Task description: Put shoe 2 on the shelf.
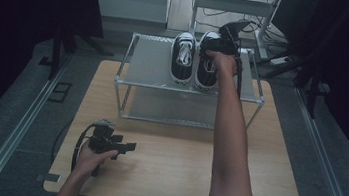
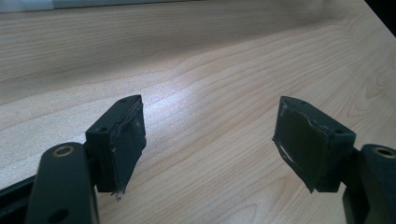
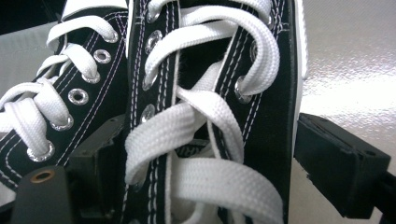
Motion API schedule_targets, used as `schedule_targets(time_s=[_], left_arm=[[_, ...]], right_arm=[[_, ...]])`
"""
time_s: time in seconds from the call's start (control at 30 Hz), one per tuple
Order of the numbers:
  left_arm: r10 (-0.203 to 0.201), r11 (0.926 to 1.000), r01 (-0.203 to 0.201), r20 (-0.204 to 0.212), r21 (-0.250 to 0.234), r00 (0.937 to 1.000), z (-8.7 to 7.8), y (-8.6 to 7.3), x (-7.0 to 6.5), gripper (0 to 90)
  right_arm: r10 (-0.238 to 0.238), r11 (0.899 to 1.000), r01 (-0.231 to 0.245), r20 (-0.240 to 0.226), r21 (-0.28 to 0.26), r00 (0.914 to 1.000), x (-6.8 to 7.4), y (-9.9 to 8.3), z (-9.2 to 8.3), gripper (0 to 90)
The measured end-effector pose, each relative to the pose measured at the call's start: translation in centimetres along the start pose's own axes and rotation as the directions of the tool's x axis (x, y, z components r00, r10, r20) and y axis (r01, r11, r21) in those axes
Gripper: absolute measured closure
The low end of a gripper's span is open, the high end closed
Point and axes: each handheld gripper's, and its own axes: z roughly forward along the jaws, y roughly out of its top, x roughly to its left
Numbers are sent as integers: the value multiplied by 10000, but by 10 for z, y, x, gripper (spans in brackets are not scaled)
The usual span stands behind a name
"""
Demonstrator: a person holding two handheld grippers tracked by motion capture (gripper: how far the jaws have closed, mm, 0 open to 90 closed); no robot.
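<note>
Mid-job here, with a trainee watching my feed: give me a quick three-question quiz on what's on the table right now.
1. True or false: the left gripper holds a sneaker.
2. In the high view, what do the jaws of the right gripper straddle? A) the sneaker on the left B) the right sneaker C) a rack leg
3. Where do both black sneakers stand?

Key
1. False: its jaws are open over the wooden table, with nothing between them.
2. B
3. Side by side on the top shelf of the metal rack.
</note>
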Motion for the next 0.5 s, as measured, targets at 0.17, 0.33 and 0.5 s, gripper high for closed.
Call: schedule_targets(time_s=[0.17, 0.33, 0.5], left_arm=[[-11, 10000, 11, -12, -56, 10000, -1, 0, 0, 253], [-8, 10000, 8, 0, -52, 10000, -1, -1, 1, 253], [-21, 10000, 21, -16, -44, 10000, -1, -1, 1, 253]], right_arm=[[-21, 9999, 20, 94, 131, 10000, 0, 0, 5, 134], [40, 9996, -43, 129, 286, 9999, 0, 1, 9, 132], [92, 9992, -97, 133, 391, 9999, 0, 2, 12, 128]])
